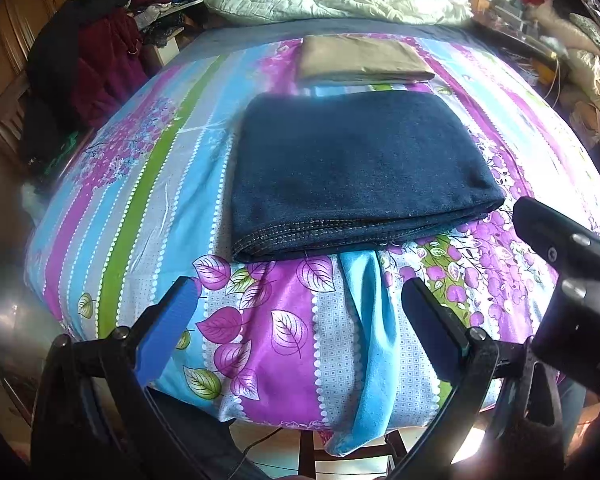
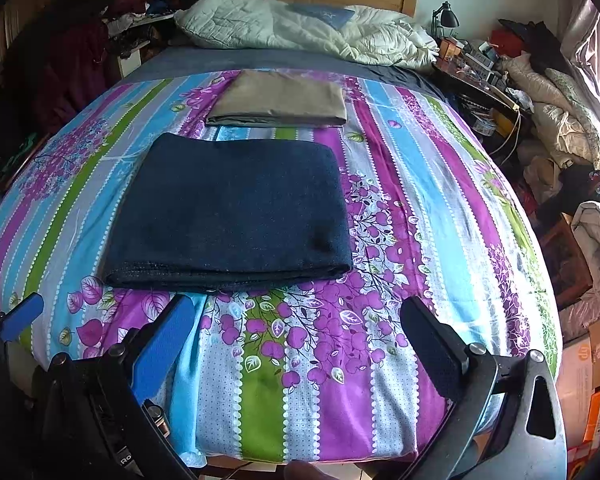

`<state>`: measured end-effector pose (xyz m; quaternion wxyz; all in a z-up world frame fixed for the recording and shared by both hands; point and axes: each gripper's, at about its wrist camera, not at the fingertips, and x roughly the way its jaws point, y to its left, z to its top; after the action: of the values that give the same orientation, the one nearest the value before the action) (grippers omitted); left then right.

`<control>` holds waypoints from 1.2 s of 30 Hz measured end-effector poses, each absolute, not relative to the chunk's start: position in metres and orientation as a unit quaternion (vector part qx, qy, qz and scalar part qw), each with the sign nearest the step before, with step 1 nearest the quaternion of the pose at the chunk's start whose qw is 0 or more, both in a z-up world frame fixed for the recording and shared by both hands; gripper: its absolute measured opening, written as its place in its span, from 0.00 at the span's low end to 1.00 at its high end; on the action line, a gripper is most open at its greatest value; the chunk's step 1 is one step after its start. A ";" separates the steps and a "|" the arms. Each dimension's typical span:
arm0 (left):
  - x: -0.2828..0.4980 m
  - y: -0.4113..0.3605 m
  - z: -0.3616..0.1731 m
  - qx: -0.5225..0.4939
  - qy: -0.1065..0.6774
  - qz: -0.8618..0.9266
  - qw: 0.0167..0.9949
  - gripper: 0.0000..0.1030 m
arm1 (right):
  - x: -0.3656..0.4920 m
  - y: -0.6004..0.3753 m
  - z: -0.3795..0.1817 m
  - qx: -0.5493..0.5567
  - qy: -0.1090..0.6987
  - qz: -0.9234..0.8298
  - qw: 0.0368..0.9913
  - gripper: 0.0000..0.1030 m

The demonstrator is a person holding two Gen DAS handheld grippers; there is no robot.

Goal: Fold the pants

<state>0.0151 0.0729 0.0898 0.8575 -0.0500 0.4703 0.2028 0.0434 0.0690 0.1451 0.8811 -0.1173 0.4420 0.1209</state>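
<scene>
Dark blue denim pants (image 1: 360,172) (image 2: 232,212) lie folded into a flat rectangle on the flowered bedspread (image 1: 284,320) (image 2: 420,200), the stitched edge toward me. Behind them rests a folded tan garment (image 1: 360,60) (image 2: 280,100). My left gripper (image 1: 300,292) hangs open over the near edge of the bed, short of the pants, nothing between its fingers. My right gripper (image 2: 300,316) is open too, just in front of the pants and to their right, holding nothing. The right gripper's body (image 1: 572,264) shows at the right of the left wrist view, and a blue left fingertip (image 2: 20,316) at the left of the right wrist view.
A rumpled white quilt (image 2: 300,32) and blue pillow lie at the wooden headboard. Piles of clothes (image 1: 92,60) crowd the left side. A cluttered nightstand with a lamp (image 2: 448,20), bedding heaps and cardboard boxes (image 2: 592,380) fill the right side.
</scene>
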 end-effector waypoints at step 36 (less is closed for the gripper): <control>0.010 0.060 0.083 -0.053 0.474 0.172 0.862 0.99 | 0.036 0.074 0.145 -0.118 0.440 0.126 0.881 1.00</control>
<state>0.0104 0.0597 0.0828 0.8620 -0.0525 0.4739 0.1719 0.0357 0.0739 0.1453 0.8814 -0.1181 0.4397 0.1258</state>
